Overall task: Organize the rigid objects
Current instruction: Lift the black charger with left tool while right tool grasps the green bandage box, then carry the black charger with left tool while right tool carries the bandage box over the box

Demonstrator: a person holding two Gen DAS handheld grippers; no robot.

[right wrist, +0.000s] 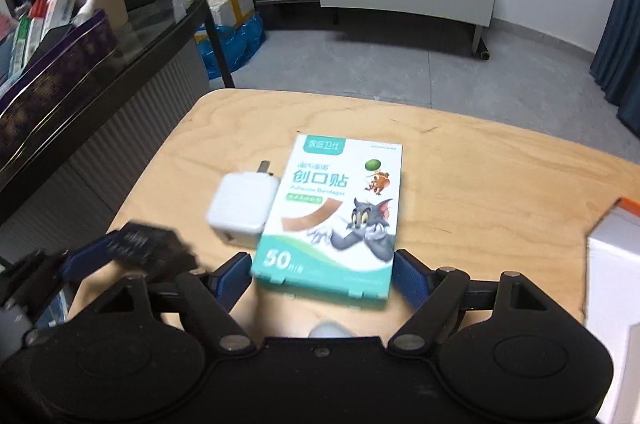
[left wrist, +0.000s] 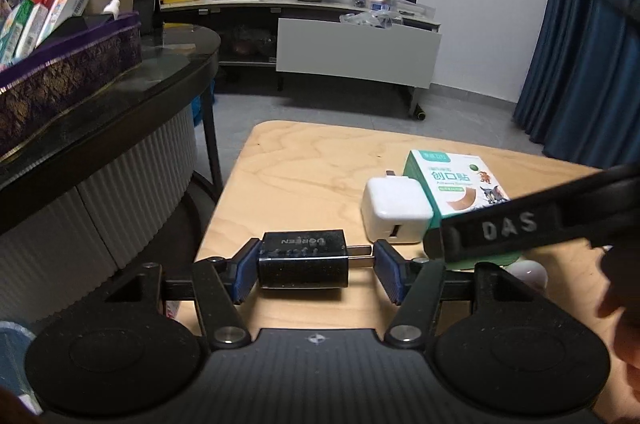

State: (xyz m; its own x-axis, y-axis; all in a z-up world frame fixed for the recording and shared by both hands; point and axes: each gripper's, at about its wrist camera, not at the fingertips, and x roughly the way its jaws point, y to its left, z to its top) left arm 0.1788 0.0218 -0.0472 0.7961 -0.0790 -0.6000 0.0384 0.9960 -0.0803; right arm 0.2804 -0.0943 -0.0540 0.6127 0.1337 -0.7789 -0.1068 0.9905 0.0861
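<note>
Left wrist view: left gripper (left wrist: 316, 266) clamped end-to-end on the black UGREEN charger (left wrist: 302, 258), one pad on its base, the other on the prong tips; it sits low over the wooden table (left wrist: 304, 164). Small rigid block, probably light; prong contact looks slippery, flat sides would be safer. Right gripper (right wrist: 322, 274) wide open, straddling the bandage box (right wrist: 332, 216) near end, not pressing. Thin carton, likely crushable; take the long edges gently. White charger (right wrist: 244, 204) touches its left side.

Grey floor (right wrist: 360, 64), blue curtain (left wrist: 580, 44), perhaps dim

Two chargers: black charger (left wrist: 302, 258), white charger (right wrist: 243, 207); one bandage box (right wrist: 334, 212).
</note>
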